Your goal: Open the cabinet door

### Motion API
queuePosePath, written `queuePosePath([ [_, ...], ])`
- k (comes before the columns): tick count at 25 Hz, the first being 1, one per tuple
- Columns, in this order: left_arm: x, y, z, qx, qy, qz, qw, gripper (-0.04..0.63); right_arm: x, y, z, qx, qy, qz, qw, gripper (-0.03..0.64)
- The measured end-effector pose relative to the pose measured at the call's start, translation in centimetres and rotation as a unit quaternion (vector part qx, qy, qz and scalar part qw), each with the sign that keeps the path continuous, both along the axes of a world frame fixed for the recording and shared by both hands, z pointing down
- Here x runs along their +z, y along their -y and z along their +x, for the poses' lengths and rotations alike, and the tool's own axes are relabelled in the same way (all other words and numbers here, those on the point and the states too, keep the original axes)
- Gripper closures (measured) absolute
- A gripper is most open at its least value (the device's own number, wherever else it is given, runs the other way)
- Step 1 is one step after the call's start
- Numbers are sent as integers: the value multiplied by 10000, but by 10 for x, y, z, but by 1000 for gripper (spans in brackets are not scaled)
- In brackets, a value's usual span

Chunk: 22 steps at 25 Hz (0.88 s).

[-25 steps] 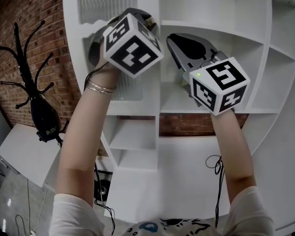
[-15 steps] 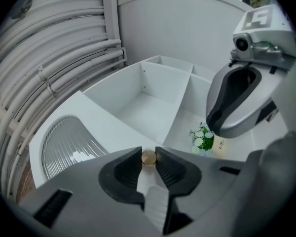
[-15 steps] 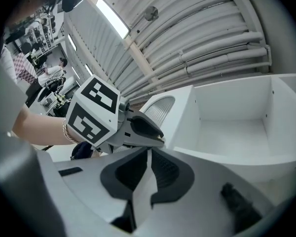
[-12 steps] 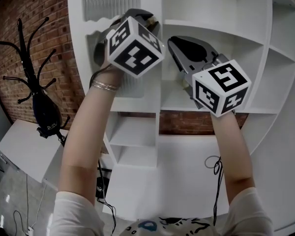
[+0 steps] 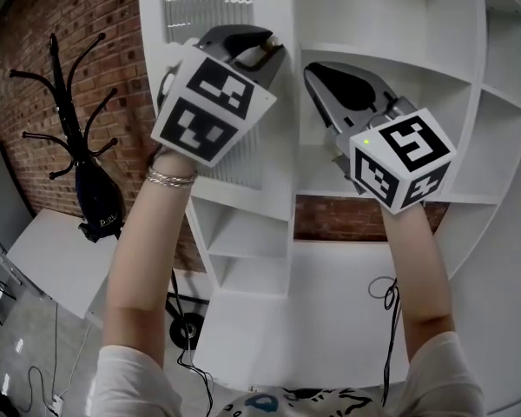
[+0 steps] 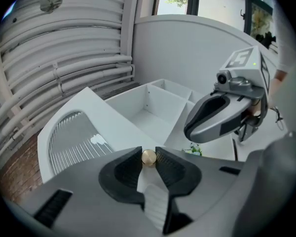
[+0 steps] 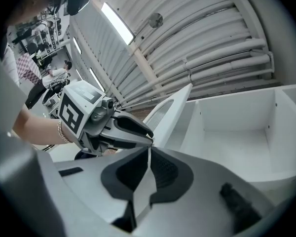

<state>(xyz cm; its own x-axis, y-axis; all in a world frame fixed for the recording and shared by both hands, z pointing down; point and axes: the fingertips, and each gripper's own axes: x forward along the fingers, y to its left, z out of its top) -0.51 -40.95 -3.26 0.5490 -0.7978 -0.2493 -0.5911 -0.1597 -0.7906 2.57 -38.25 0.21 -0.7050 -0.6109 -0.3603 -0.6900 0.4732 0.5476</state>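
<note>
Grip of left tongs tight on brass knob at right edge of cabinet door; hinge side likely leftward, so pull back and left. Empty right tongs pressed together, just beside, rightward.

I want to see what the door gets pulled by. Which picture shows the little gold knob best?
The left gripper view: the knob sits close up, pinched between the left tongs. The head view shows only a sliver of it. The right gripper view hides it behind those tongs.
</note>
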Motion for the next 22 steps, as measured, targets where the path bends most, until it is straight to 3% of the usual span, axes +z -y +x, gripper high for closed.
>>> queuePosePath([
  [7,1,-38,-13,292,-85,115,9995,505,-12,-34,-11,-300,112,320,9990,588],
  [13,2,-63,-34,467,-195,-76,9987,506,-15,-71,-32,-646,-12,526,9965,588],
  [22,1,-109,-78,968,-781,-352,9916,511,-14,-107,-75,-1257,-275,713,9891,588],
])
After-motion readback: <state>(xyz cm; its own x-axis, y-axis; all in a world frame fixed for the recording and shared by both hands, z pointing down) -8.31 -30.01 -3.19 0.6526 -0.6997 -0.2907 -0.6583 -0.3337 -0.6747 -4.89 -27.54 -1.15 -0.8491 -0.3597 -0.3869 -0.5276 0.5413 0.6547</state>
